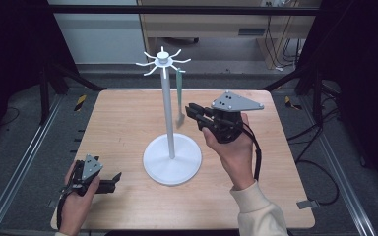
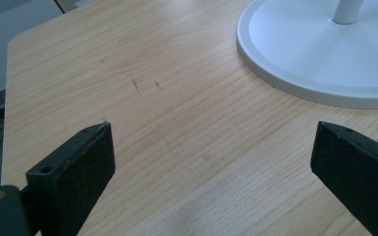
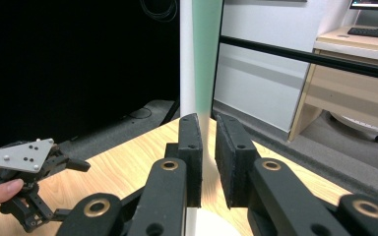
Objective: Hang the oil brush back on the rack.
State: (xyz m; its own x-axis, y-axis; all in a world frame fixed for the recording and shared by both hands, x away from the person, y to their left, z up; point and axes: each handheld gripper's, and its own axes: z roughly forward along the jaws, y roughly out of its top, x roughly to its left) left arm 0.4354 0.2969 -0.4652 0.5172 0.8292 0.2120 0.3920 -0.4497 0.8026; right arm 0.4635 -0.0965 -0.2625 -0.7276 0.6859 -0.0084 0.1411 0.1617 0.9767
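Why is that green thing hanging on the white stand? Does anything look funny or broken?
Nothing looks broken or spilled. The green tool hangs straight down from a hook of the stand, which is upright on the table. The right gripper is closed on the tool's lower end. The left gripper rests open near the table's front edge.

Lab or test room, I'd say: my wooden table (image 1: pixel 128 123) sits inside a black metal frame (image 1: pixel 187 10) with dark curtains on both sides. Aluminium rails (image 1: pixel 24 157) flank it. Loose cables (image 1: pixel 320 172) run on grey carpet. Behind, a desk (image 3: pixel 354 64) with a keyboard (image 3: pixel 374 32)
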